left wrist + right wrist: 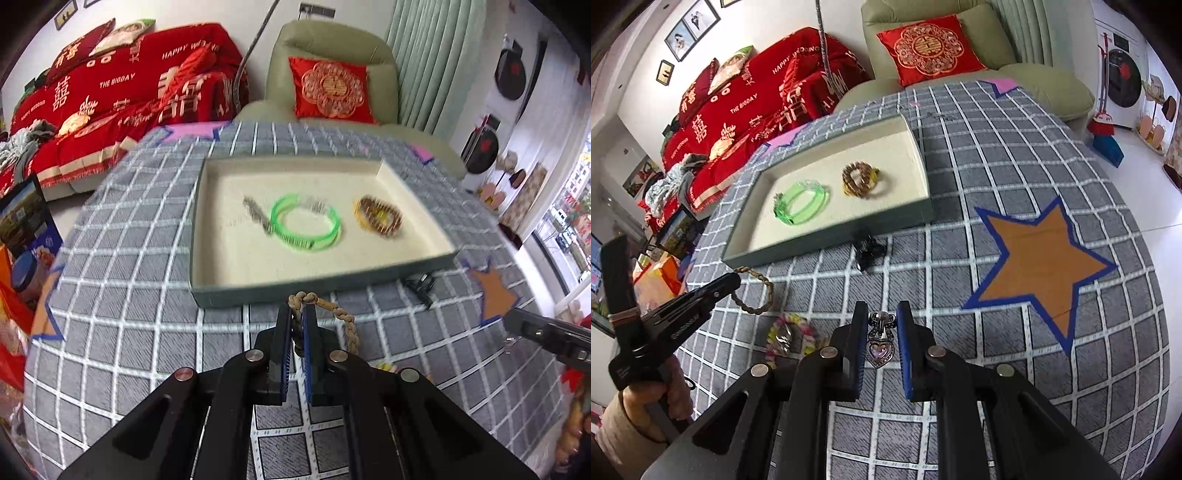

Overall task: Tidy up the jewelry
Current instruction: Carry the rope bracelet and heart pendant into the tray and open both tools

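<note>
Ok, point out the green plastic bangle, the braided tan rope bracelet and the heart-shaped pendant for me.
Green plastic bangle [803,203]: right wrist view, on its near rim, inside the tray.
Braided tan rope bracelet [345,316]: left wrist view, on the loop's right side.
Heart-shaped pendant [880,350]: right wrist view, on its pink stone.

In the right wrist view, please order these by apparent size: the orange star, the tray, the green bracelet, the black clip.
1. Tray
2. Orange star
3. Green bracelet
4. Black clip

Tray and star are close; the star lies nearer the camera, so its true rank is unsure.
</note>
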Demonstrator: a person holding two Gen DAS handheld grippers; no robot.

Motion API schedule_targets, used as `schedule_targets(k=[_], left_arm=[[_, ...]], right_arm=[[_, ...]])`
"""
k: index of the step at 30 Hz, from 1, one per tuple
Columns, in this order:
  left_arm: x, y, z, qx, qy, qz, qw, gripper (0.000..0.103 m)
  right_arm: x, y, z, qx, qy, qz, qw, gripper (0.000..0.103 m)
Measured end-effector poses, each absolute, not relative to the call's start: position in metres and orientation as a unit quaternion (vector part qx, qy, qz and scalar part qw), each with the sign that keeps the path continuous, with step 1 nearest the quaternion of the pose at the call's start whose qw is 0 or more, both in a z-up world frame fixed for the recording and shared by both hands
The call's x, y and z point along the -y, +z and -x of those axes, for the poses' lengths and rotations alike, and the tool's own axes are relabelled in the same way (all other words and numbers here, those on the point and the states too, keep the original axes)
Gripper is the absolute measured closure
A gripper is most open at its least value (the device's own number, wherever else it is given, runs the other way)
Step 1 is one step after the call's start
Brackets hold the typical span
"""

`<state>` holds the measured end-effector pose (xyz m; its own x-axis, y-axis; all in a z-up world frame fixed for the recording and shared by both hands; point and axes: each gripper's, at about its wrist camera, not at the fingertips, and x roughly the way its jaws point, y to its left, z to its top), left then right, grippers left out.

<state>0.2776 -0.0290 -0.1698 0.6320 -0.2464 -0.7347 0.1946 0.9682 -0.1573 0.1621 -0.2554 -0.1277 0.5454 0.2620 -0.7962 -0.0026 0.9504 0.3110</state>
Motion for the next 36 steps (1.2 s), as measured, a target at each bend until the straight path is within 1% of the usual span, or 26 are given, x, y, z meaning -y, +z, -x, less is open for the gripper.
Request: schedule_targets(k=[4, 5, 8, 11, 17, 21, 28, 36], left_arm=[[0.013, -0.124, -0.261, -0.390, -0.134, 0.040, 0.910, 0.086], [0.015, -0.109, -0.243, -0.388, -0.136, 0.041, 0.911, 0.086], [0.014, -0.088, -0.243, -0.376, -0.134, 0.035, 0.916, 0.086], [0.011, -0.079, -0.254, -0.375, -0.133, 0.036, 0.917, 0.086], [0.011, -0.081, -0.282, -0.379, -0.121, 0.037, 0.917, 0.086], [0.012, -0.094, -0.306, -0.392, -0.111, 0.041, 0.912, 0.086], [0.016, -0.121, -0.332, -0.415, -0.093, 0.035, 0.904, 0.086], [0.017, -0.140, -0.346, -0.427, -0.073, 0.019, 0.901, 0.086]], right_arm=[[0.253, -0.113, -0.171, -0.460, 0.084, -0.138, 0.873, 0.086], [0.252, -0.109, -0.174, -0.457, 0.086, -0.138, 0.874, 0.086], [0.249, -0.099, -0.187, -0.451, 0.092, -0.137, 0.877, 0.086], [0.248, -0.091, -0.202, -0.446, 0.103, -0.146, 0.877, 0.086], [0.247, -0.087, -0.246, -0.449, 0.109, -0.156, 0.873, 0.086], [0.242, -0.092, -0.277, -0.453, 0.108, -0.149, 0.873, 0.086], [0.229, -0.116, -0.321, -0.467, 0.110, -0.142, 0.866, 0.086], [0.235, -0.146, -0.353, -0.470, 0.075, -0.129, 0.870, 0.086]])
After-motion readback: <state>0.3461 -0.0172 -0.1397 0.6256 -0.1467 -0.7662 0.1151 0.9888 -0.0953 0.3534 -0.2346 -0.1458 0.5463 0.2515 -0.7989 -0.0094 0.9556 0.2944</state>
